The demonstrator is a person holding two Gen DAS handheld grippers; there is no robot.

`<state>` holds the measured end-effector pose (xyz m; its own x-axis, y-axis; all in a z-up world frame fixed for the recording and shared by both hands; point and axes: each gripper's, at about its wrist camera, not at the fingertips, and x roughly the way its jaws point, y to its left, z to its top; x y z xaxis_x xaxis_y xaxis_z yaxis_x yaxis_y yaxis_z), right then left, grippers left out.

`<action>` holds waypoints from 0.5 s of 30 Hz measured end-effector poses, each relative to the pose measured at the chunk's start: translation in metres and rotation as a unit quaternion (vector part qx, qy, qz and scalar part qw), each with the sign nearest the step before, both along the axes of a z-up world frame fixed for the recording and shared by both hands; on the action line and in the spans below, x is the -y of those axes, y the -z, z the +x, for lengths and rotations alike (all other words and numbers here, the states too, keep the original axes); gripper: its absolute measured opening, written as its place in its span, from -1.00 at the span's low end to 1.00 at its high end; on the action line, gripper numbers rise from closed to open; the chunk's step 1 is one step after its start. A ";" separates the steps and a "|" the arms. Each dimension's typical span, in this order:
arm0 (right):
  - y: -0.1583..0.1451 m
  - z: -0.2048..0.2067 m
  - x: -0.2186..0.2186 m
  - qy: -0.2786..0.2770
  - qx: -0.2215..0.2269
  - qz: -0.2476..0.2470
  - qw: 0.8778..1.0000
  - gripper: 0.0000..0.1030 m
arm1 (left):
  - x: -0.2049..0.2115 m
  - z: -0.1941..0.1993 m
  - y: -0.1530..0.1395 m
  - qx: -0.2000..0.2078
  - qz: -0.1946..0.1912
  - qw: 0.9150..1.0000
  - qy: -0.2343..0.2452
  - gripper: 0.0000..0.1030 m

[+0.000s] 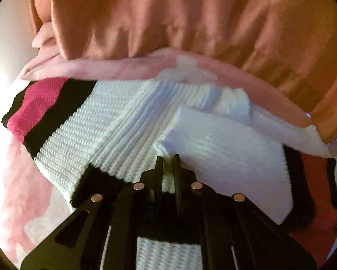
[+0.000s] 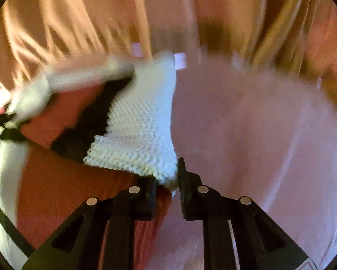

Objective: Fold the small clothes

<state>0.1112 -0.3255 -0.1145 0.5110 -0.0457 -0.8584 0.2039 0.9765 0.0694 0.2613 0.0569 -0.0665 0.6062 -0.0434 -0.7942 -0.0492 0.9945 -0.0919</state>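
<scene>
Biggest thing in both views: your orange top (image 1: 168, 18), filling the upper part, hem and sides cut off by the fisheye rim; in the right wrist view it's smeared by motion blur. Below it, a pink cloth surface (image 2: 258, 123) carries everything; what's under it is hidden, so can't say bench or bed. Its far edge runs just under your top.

The knit garment (image 1: 127, 121), white with black and magenta-red stripes, lies across the pink cloth surface, one white layer folded over another near the middle. Its right end is dark and hard to read, its near end hidden behind the gripper body.

Your left gripper (image 1: 168, 160) has its fingers nearly together, pinching a thin edge of white knit; a sliver of fabric shows between them.

Your right gripper (image 2: 167, 180) has fingers slightly wider, clamped on a bunched white corner of the knit garment, lifted and tilted toward the left edge. Far end of that flap is blurred. Red fabric below it is cut off by the rim.
</scene>
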 end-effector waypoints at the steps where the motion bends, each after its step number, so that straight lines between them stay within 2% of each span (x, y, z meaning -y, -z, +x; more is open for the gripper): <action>1: -0.005 0.000 -0.001 -0.003 -0.008 -0.005 1.000 -0.55 | 0.000 0.000 -0.002 0.001 0.000 1.000 0.002 -0.84; 4: -0.039 -0.017 -0.007 -0.007 0.026 0.011 1.000 -0.49 | 0.000 -0.002 -0.010 0.003 -0.008 1.000 0.007 -0.82; 6: -0.067 -0.030 -0.016 -0.005 0.072 0.012 0.997 -0.49 | -0.002 -0.001 -0.010 0.000 -0.010 1.000 0.009 -0.80; 7: -0.078 -0.030 -0.024 -0.008 0.095 0.011 0.995 -0.52 | -0.002 -0.001 -0.009 -0.002 -0.008 1.000 0.009 -0.79; 9: -0.083 -0.021 -0.034 -0.018 0.111 0.019 0.993 -0.66 | -0.002 -0.001 -0.006 -0.002 -0.003 1.000 0.008 -0.79; 11: -0.072 -0.001 -0.046 -0.035 0.096 0.017 0.995 -0.67 | 0.001 -0.002 -0.006 0.001 0.007 1.000 0.009 -0.79; 13: -0.045 0.019 -0.048 -0.050 0.045 -0.005 0.998 -0.72 | 0.003 -0.004 -0.008 0.002 0.010 1.000 0.011 -0.79; 15: -0.011 0.026 -0.042 -0.037 -0.006 -0.015 0.999 -0.84 | -0.002 -0.006 -0.012 0.002 -0.010 1.000 0.014 -0.78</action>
